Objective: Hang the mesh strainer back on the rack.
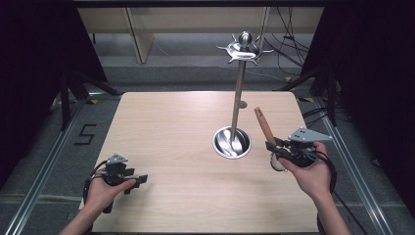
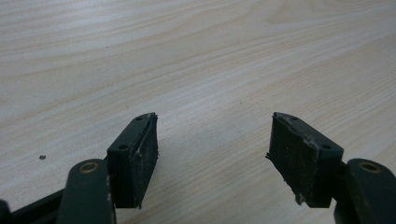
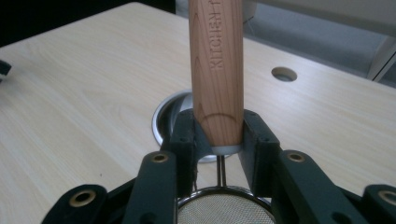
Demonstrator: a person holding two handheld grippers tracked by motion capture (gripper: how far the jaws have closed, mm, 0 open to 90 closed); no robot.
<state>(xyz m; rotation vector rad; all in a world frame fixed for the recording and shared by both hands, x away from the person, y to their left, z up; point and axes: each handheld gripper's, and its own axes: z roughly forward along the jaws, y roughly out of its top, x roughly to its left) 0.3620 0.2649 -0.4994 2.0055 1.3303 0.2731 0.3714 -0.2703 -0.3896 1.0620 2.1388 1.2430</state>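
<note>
A lab or recording studio rather than a home; a bare pale-wood table [image 1: 166,147] stands alone on grey floor, hemmed by black curtains [image 1: 34,44] at both sides. Metal floor rails [image 1: 46,166] flank it, a taped numeral "5" [image 1: 86,134] marks the floor, loose cables [image 1: 288,39] trail behind; plain board panels [image 1: 142,29] back the far wall.

Two bare forearms without sleeves are seen. The left gripper [image 1: 142,179] and the right gripper [image 1: 270,145] are made of black parts, with brass-coloured rivets in the links, worn dark pads [image 2: 145,149], a grey three-cornered plate on top, and black cables.
</note>
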